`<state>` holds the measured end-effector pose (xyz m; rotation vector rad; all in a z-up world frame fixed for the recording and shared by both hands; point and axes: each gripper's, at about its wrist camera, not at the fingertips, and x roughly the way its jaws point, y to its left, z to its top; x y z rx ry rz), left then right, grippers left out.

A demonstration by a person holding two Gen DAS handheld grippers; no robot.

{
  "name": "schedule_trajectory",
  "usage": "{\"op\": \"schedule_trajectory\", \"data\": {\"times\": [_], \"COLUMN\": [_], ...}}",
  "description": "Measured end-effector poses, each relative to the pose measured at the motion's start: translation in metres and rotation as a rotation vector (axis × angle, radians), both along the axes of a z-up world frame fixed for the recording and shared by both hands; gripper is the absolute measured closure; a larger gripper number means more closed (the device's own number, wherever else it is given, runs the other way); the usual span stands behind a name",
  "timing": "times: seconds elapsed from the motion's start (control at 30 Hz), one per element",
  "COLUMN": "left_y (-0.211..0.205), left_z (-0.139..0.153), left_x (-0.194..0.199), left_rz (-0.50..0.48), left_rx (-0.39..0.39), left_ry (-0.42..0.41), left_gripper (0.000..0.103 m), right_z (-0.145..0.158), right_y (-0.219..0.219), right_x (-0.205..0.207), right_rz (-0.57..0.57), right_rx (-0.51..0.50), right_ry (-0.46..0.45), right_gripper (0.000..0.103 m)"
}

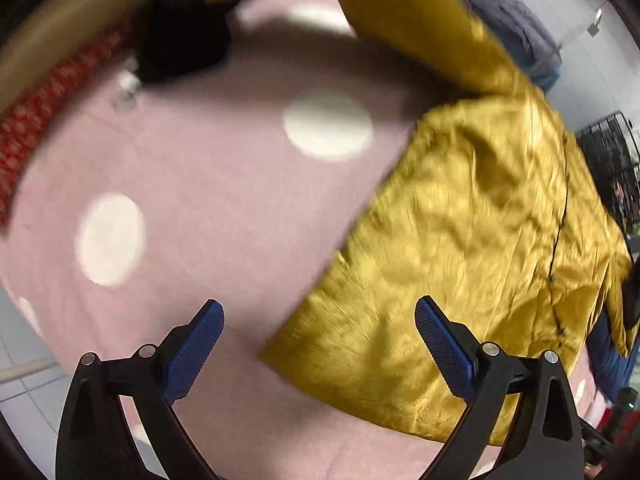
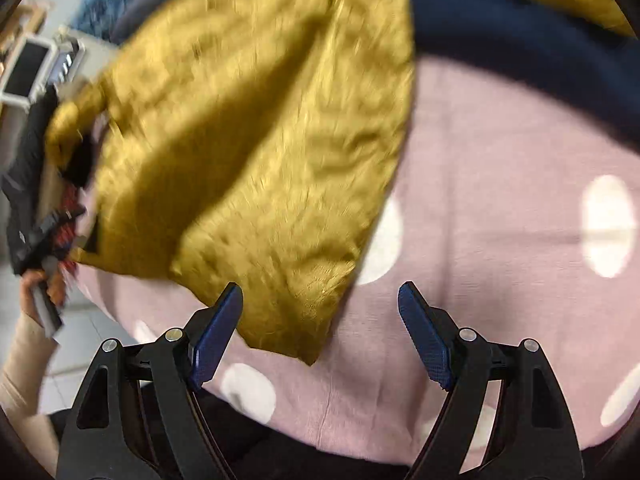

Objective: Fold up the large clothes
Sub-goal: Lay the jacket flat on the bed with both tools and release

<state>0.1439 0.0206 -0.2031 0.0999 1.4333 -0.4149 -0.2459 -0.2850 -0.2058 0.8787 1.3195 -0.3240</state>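
Observation:
A shiny mustard-yellow garment (image 1: pixel 480 220) lies rumpled on a pink bedspread with white dots (image 1: pixel 200 180); both views are blurred. In the left wrist view it fills the right half, and a long yellow part (image 1: pixel 408 12) runs to the top. My left gripper (image 1: pixel 320 308) is open above the garment's lower left corner, pads touching nothing. In the right wrist view the garment (image 2: pixel 260 140) spreads from the upper left, its pointed corner ending between the fingers. My right gripper (image 2: pixel 320 290) is open too, and holds nothing.
A navy cloth (image 2: pixel 520 32) curves across the bedspread (image 2: pixel 500 200) at the top right. A person's hand and cream sleeve (image 2: pixel 28 320) are at the left edge. A red patterned cloth (image 1: pixel 36 120), a black object (image 1: pixel 180 40) and a grey-blue heap (image 1: pixel 508 20) border the bed. Tiled floor (image 1: pixel 20 380) is below.

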Motion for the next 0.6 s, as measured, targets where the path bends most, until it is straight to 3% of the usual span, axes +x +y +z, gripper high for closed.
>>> {"op": "schedule_trajectory", "data": {"times": [0.03, 0.1, 0.13, 0.17, 0.2, 0.23, 0.3, 0.37, 0.47, 0.6], "left_y": [-0.005, -0.019, -0.026, -0.031, -0.035, -0.037, -0.037, -0.037, -0.034, -0.025], "left_z": [-0.009, -0.023, -0.026, -0.026, -0.026, -0.025, -0.018, -0.002, 0.029, 0.056], "left_x": [-0.005, -0.016, -0.024, -0.03, -0.035, -0.04, -0.044, -0.048, -0.061, -0.076], "left_rz": [-0.023, -0.082, -0.116, -0.14, -0.167, -0.189, -0.208, -0.239, -0.324, -0.393], "left_rx": [0.016, 0.045, 0.07, 0.088, 0.091, 0.09, 0.078, 0.038, -0.002, 0.006], "left_ry": [0.016, 0.049, 0.035, 0.007, -0.006, -0.005, -0.001, 0.012, -0.008, 0.015], "left_gripper": [0.011, 0.028, 0.028, 0.03, 0.039, 0.044, 0.076, 0.09, 0.091, 0.091], "right_z": [-0.015, -0.032, -0.031, -0.028, -0.025, -0.023, -0.012, 0.008, 0.046, 0.068], "right_y": [0.006, 0.014, 0.015, 0.017, 0.019, 0.021, 0.018, 0.012, -0.001, -0.019], "right_x": [0.005, 0.01, 0.012, 0.013, 0.015, 0.015, 0.008, -0.007, -0.035, -0.076], "right_rz": [0.011, -0.013, -0.03, -0.03, -0.019, -0.017, -0.03, -0.07, -0.091, -0.056], "right_rx": [0.02, 0.037, 0.013, 0.005, 0.017, 0.027, 0.01, -0.003, -0.051, -0.112], "right_ry": [0.034, 0.087, 0.08, 0.065, 0.042, 0.034, 0.013, -0.044, -0.076, -0.016], "right_gripper": [0.024, 0.034, 0.036, 0.052, 0.078, 0.083, 0.094, 0.095, 0.096, 0.096]}}
